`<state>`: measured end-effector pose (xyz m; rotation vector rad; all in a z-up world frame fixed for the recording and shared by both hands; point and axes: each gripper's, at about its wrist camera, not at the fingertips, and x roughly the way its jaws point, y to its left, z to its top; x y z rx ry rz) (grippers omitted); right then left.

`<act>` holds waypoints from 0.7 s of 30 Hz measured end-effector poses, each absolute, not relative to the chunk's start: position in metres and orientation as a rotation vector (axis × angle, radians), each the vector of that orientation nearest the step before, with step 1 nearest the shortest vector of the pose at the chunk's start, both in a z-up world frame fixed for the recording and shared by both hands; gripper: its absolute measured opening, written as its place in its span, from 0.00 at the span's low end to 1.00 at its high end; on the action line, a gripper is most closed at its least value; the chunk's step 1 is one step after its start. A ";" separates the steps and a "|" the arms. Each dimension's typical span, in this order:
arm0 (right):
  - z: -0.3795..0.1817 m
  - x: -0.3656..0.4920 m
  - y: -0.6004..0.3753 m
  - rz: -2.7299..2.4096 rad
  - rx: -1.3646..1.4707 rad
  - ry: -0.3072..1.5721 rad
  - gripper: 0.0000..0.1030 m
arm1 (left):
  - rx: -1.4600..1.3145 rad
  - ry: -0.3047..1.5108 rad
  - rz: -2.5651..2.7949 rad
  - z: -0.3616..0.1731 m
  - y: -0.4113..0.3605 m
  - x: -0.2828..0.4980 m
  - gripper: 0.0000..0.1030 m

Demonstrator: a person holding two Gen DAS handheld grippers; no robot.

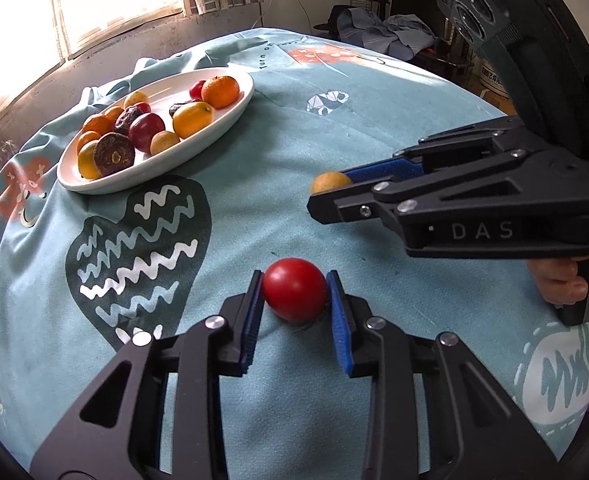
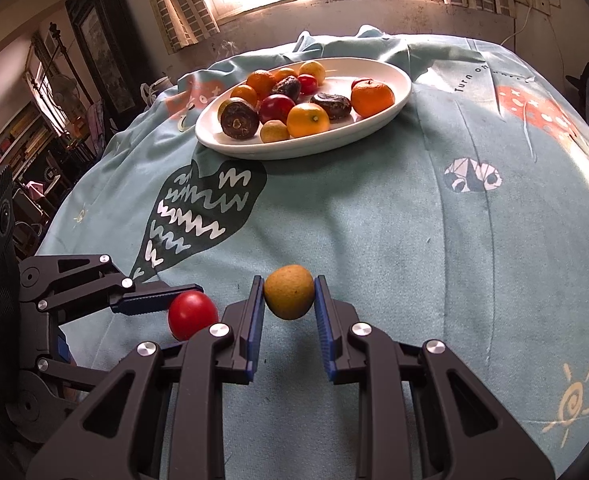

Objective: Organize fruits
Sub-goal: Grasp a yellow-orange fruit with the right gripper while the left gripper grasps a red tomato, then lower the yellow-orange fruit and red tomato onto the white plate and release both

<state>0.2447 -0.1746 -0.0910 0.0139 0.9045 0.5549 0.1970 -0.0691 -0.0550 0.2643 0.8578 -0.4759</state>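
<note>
A red round fruit [image 1: 294,289] rests on the teal tablecloth, and my left gripper [image 1: 294,286] is shut on it, both blue pads against its sides. The right wrist view shows the same red fruit [image 2: 192,314] and left gripper [image 2: 190,308] at lower left. My right gripper [image 2: 289,294] is shut on a small yellow-brown fruit [image 2: 289,297], held a little above the cloth. In the left wrist view that right gripper [image 1: 330,192] reaches in from the right with the yellow-brown fruit [image 1: 330,182] at its tips. A white oval plate [image 2: 390,118] with several mixed fruits stands farther back; the plate [image 1: 198,146] is at upper left in the left view.
The teal printed tablecloth [image 2: 374,220] covers the whole table and is bunched behind the plate. A bright window and wall lie beyond the far edge. Shelves and clutter stand to the left, a person's hand [image 1: 562,284] grips the right tool's handle.
</note>
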 end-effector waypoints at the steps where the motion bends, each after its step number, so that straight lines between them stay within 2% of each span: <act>1: -0.092 0.244 -0.173 0.558 0.008 0.902 0.24 | 0.252 0.854 -0.466 -0.053 -0.066 0.198 0.31; 13: -0.081 0.227 -0.160 0.504 -0.019 0.837 0.24 | 0.009 0.807 -0.324 -0.027 -0.006 0.198 0.31; 21: -0.016 0.248 -0.155 0.538 0.020 0.690 0.24 | -0.033 0.737 -0.271 0.033 0.027 0.224 0.31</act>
